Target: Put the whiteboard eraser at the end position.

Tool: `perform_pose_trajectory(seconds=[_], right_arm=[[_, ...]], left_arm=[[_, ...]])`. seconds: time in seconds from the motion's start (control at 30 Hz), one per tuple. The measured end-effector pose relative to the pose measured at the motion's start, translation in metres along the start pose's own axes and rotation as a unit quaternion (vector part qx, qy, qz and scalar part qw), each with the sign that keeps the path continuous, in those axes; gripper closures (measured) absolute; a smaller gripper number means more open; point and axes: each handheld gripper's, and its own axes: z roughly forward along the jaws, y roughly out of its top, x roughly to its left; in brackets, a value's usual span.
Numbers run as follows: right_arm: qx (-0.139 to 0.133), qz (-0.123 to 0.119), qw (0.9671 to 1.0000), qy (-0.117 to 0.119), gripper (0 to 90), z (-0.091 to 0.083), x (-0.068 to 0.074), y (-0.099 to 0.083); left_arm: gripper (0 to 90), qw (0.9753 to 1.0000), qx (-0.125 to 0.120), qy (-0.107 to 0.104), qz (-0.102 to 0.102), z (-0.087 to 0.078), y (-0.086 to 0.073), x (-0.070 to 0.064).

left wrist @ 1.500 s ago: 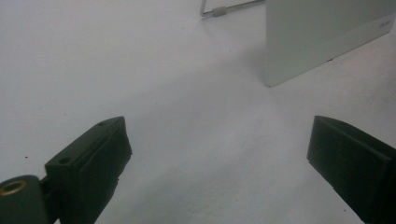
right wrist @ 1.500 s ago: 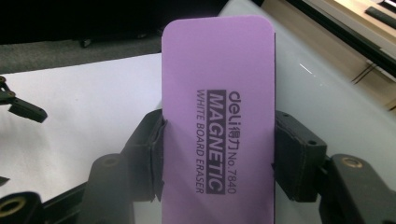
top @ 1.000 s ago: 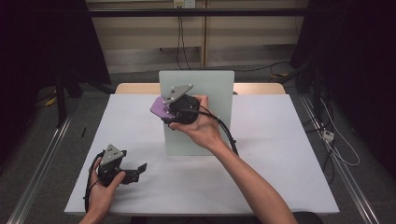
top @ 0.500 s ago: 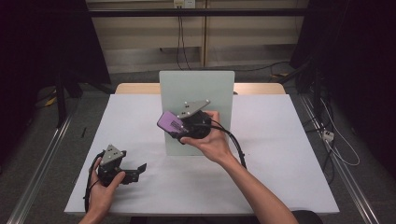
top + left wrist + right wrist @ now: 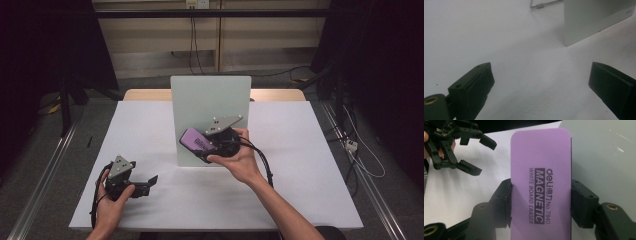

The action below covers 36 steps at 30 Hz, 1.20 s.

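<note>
A purple eraser [image 5: 540,182] is pinched by the right gripper [image 5: 212,150] near the whiteboard [image 5: 210,100]. The left gripper [image 5: 145,182] rests with jaws spread. The eraser should be pressed flat and wiped evenly.

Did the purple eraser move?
Yes. The eraser, held in the right gripper, has come down the whiteboard from near its top-left part toward its bottom edge, nearer the person.

The purple whiteboard eraser [image 5: 540,182] is a flat rectangle with rounded corners, printed "deli MAGNETIC WHITE BOARD ERASER No.7840" in dark letters. It is clamped at both long edges, printed face toward the camera. Seen from above, the eraser [image 5: 196,141] lies tilted against the lower part of the upright whiteboard [image 5: 210,100] at mid-desk.
</note>
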Motion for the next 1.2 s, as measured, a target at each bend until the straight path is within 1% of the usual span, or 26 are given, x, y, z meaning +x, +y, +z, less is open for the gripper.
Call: perform_pose_trajectory(seconds=[0.1,0.17,0.23,0.27,0.33,0.37,0.43,0.47,0.6,0.63,0.7,0.77,0.8,0.83,0.93,0.97,1.03,1.1,1.17,1.2], right_arm=[[0.008,0.001,1.0000,0.002,41.9,-0.005,-0.001,-0.003],[0.013,0.003,0.9999,0.001,41.9,-0.008,-0.004,-0.006],[0.014,0.012,0.9998,0.008,41.9,-0.010,-0.007,-0.010],[0.016,0.013,0.9997,0.010,41.9,-0.010,-0.008,-0.013],[0.022,0.017,0.9996,0.011,41.9,-0.011,-0.007,-0.019],[0.023,0.020,0.9994,0.014,41.9,-0.011,-0.007,-0.021],[0.030,0.018,0.9993,0.017,41.9,-0.012,-0.005,-0.025],[0.031,0.017,0.9992,0.019,41.9,-0.012,-0.005,-0.027],[0.020,0.029,0.9989,0.031,41.9,-0.016,-0.005,-0.033],[0.023,0.032,0.9986,0.036,41.9,-0.016,-0.005,-0.035],[0.038,0.023,0.9982,0.039,41.8,-0.016,-0.004,-0.036],[0.050,0.019,0.9972,0.052,41.9,-0.016,-0.001,-0.039],[0.059,0.017,0.9964,0.059,41.9,-0.017,0.000,-0.040],[0.064,0.017,0.9959,0.061,41.9,-0.018,0.001,-0.042],[0.073,0.018,0.9949,0.067,41.9,-0.019,0.003,-0.048],[0.078,0.017,0.9945,0.068,41.8,-0.019,0.003,-0.050],[0.084,0.019,0.9934,0.076,41.8,-0.020,0.004,-0.054],[0.092,0.015,0.9924,0.080,41.8,-0.021,0.005,-0.058],[0.100,0.014,0.9909,0.090,41.8,-0.020,0.006,-0.060],[0.104,0.012,0.9904,0.090,41.9,-0.020,0.006,-0.061]], left_arm=[[5.5,1.0000,0.007,-0.001,0.002,0.000,-0.001,0.002],[5.5,1.0000,0.004,0.000,-0.004,0.000,-0.002,0.003],[5.5,1.0000,0.001,-0.001,-0.006,-0.001,-0.002,0.005],[5.5,0.9999,-0.004,0.000,-0.011,-0.002,-0.002,0.004],[5.5,1.0000,-0.004,0.001,-0.008,-0.003,-0.001,0.005],[5.5,0.9999,-0.003,0.001,-0.010,-0.002,-0.001,0.004],[5.5,1.0000,-0.001,0.000,-0.005,-0.002,-0.001,0.003],[5.5,1.0000,-0.001,0.001,0.001,-0.002,0.000,0.003],[5.5,1.0000,0.002,0.004,0.001,-0.002,0.000,0.001],[5.5,1.0000,-0.001,0.005,-0.001,-0.002,0.000,0.000],[5.5,1.0000,0.001,0.004,0.000,-0.001,0.000,0.000],[5.5,1.0000,0.003,0.006,0.000,-0.001,0.001,0.001],[5.5,1.0000,0.000,0.007,-0.001,-0.001,0.000,0.001],[5.5,1.0000,0.002,0.007,0.000,-0.002,0.001,0.002],[5.5,1.0000,0.000,0.009,-0.002,-0.005,0.000,0.003],[5.5,0.9999,-0.004,0.010,-0.008,-0.005,0.000,0.003],[5.5,0.9998,-0.009,0.016,-0.012,-0.006,0.000,0.003],[5.5,0.9996,-0.010,0.021,-0.015,-0.006,0.000,0.004],[5.5,0.9997,-0.005,0.018,-0.017,-0.006,0.000,0.005],[5.5,0.9997,-0.005,0.018,-0.018,-0.006,-0.001,0.005]])
